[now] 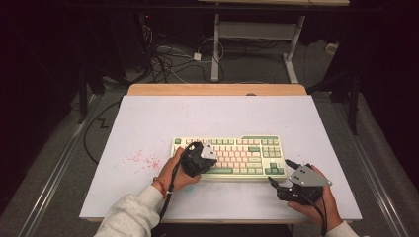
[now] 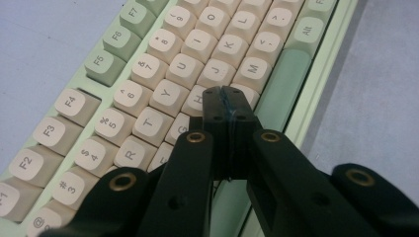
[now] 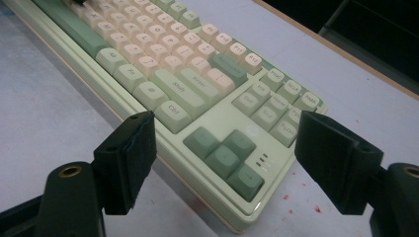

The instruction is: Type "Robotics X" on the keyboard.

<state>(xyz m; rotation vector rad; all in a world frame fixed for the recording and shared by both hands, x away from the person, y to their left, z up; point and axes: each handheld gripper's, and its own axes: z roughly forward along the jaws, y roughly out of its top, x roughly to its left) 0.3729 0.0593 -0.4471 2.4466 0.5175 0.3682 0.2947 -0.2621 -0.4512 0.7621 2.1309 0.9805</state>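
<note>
A cream and green keyboard [image 1: 237, 153] lies across the middle of the white table top [image 1: 207, 116]. My left gripper [image 1: 197, 159] hovers over the keyboard's left half, its jaws shut with nothing between them. In the left gripper view the closed tips [image 2: 227, 98] sit just above the keyboard [image 2: 148, 74], between the H key and the green spacebar. My right gripper [image 1: 277, 183] rests on the table just in front of the keyboard's right end, open and empty. Seen in the right gripper view, its two fingers [image 3: 131, 158] stand wide apart, framing the keyboard's [image 3: 197, 84] arrow-key corner.
Red specks [image 1: 143, 160] stain the table left of the keyboard. A wooden edge [image 1: 217, 89] runs along the table's far side. Beyond it are desk legs and tangled cables [image 1: 168, 59] on the floor. Sleeved forearms enter from the bottom.
</note>
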